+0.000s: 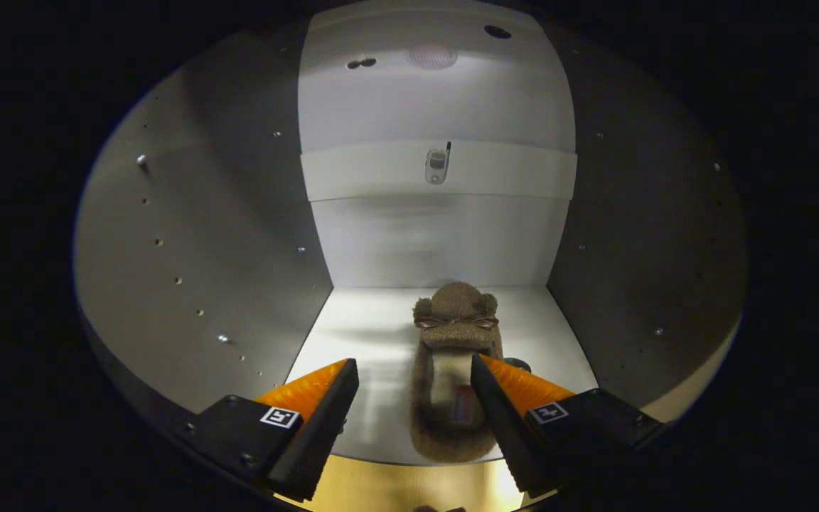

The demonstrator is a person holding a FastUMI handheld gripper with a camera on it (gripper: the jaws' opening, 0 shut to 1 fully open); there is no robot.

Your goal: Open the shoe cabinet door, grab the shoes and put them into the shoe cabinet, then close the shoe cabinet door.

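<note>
Slipper (452, 370) lies on the cabinet floor (367, 320), long axis pointing at the back wall; gripper (415, 380) released, fingers spread, slipper against the right one.

Fisheye view, bowed at the margins. Light brightens the cabinet back panel (438, 235); both side walls beside it lie in dim shadow.

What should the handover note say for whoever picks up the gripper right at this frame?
Gripper: open, holding nothing; one finger overlaps the slipper's side.
Brown fuzzy slipper: lies on the shoe cabinet shelf, toe toward the back wall, mostly between the fingers and just ahead of them.
Done: cabinet door evidently open, this slipper set inside.
Left: back the gripper out, bring any other shoe, then close the door.
</note>
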